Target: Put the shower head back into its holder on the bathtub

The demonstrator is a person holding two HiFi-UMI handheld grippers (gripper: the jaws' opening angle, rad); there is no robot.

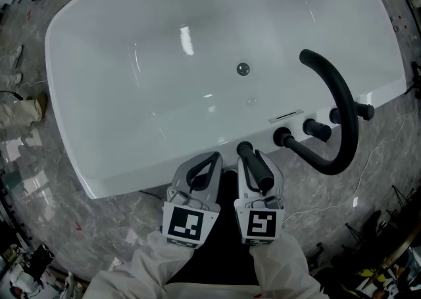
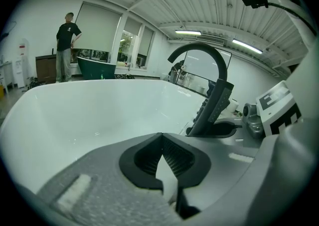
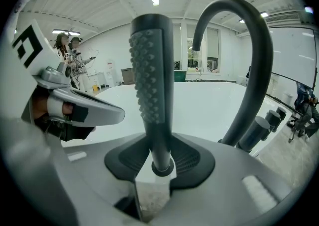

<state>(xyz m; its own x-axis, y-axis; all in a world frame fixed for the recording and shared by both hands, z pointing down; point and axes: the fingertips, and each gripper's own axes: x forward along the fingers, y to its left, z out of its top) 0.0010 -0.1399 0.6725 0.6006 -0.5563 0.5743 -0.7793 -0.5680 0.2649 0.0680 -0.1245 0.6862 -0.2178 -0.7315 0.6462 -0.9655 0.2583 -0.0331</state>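
The black shower head [image 1: 255, 166] is a ribbed stick, held upright in my right gripper [image 1: 254, 159], which is shut on its lower shaft. In the right gripper view the shower head [image 3: 151, 85] rises straight up between the jaws of that gripper [image 3: 158, 145]. Its far end sits just at the near rim of the white bathtub [image 1: 131, 166]. I cannot make out the holder. My left gripper [image 1: 205, 164] is beside it on the left, shut with nothing in it. The left gripper view shows this gripper [image 2: 162, 143] closed and empty, with the shower head [image 2: 214, 108] to its right.
A black arched spout [image 1: 345, 116] stands on the tub's rim to the right, with black knobs [image 1: 317, 130] beside it. The drain [image 1: 243, 68] is in the tub's floor. A grey stone floor [image 1: 99, 232] surrounds the tub. A person [image 2: 65, 46] stands far off.
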